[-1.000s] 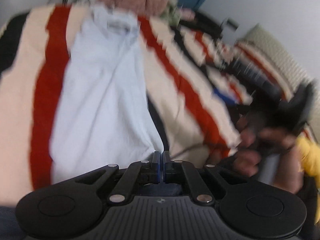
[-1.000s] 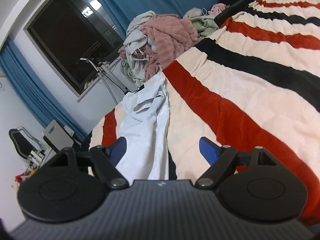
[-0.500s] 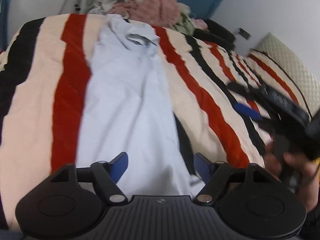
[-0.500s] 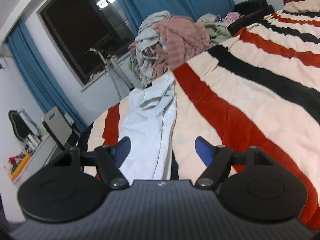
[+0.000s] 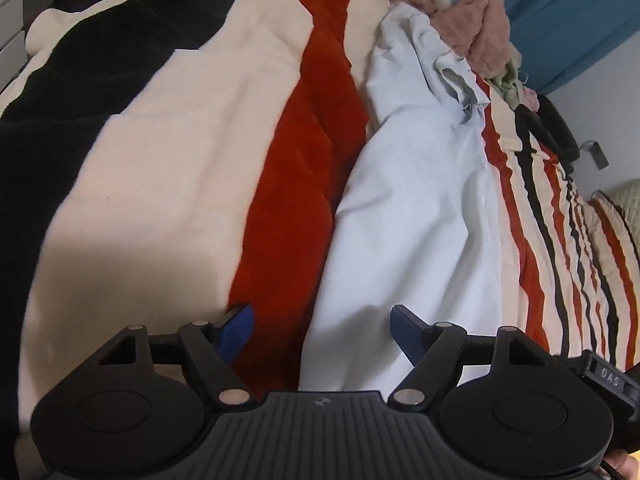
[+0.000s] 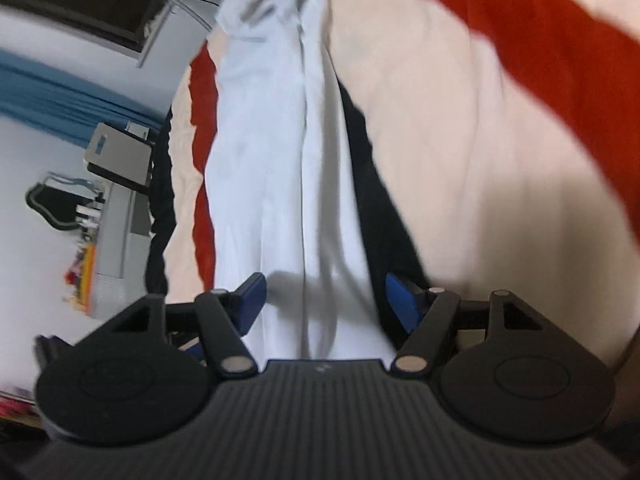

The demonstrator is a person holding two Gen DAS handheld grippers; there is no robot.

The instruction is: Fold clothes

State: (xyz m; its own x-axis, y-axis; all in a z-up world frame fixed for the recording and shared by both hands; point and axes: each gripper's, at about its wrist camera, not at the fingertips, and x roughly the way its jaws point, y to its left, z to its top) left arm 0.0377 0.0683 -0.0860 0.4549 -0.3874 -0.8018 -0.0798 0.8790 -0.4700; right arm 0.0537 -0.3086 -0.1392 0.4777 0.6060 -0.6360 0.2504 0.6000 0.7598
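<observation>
Left tongs (image 5: 322, 330): jaws spread wide, grasping nothing. The blue pads (image 5: 239, 328) sit over the near hem of the pale blue shirt (image 5: 412, 216); one pad lies over the red stripe, the other over the shirt cloth.

Right tongs (image 6: 324, 302): likewise released, jaws apart, with the shirt (image 6: 276, 168) running between them. Whether the pads touch the cloth cannot be told, as the right wrist view is blurred.

Shirt: laid lengthwise on the bed, on a striped blanket (image 5: 168, 168) of cream, red and black bands. It appears folded into a long narrow strip, collar end far from both tongs. The far end is rumpled.

Beyond the collar end: a heap of unfolded clothes (image 5: 468, 20), pink and grey-green, resting on the blanket and touching the shirt's far end. A blue curtain (image 5: 568, 20) hangs behind the heap.

Right wrist view, off the bed's left side: a grey cabinet (image 6: 120, 216) and a dark window (image 6: 80, 4), both blurred.

Lower right corner of the left wrist view: part of a dark device marked with numerals (image 5: 608, 380).
</observation>
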